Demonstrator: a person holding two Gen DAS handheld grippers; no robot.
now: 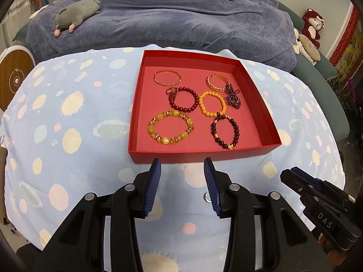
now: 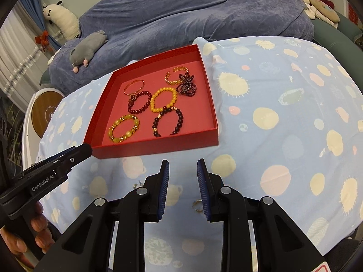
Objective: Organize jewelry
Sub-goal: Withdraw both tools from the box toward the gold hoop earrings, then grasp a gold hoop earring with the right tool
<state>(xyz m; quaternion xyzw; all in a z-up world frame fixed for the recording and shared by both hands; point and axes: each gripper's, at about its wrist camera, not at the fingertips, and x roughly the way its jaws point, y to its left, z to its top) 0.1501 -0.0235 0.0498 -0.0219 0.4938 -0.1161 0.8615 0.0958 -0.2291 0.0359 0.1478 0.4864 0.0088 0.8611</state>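
- "DAS" in pale letters on the black body of the right gripper (image 1: pixel 292 178).
- "GenRobot.AI" in white on the black body of the left gripper (image 2: pixel 85 150).

From where I steer, the planet-patterned light-blue cloth (image 1: pixel 68 117) lies bare between both grippers and the shallow red cardboard tray (image 1: pixel 267 122), so the approach to its near wall is open. A small metal ring (image 1: pixel 207 196) lies just beside my left gripper (image 1: pixel 182 162). Inside the tray the beaded bracelets crowd the middle and right; only its left strip and far edge stay free.
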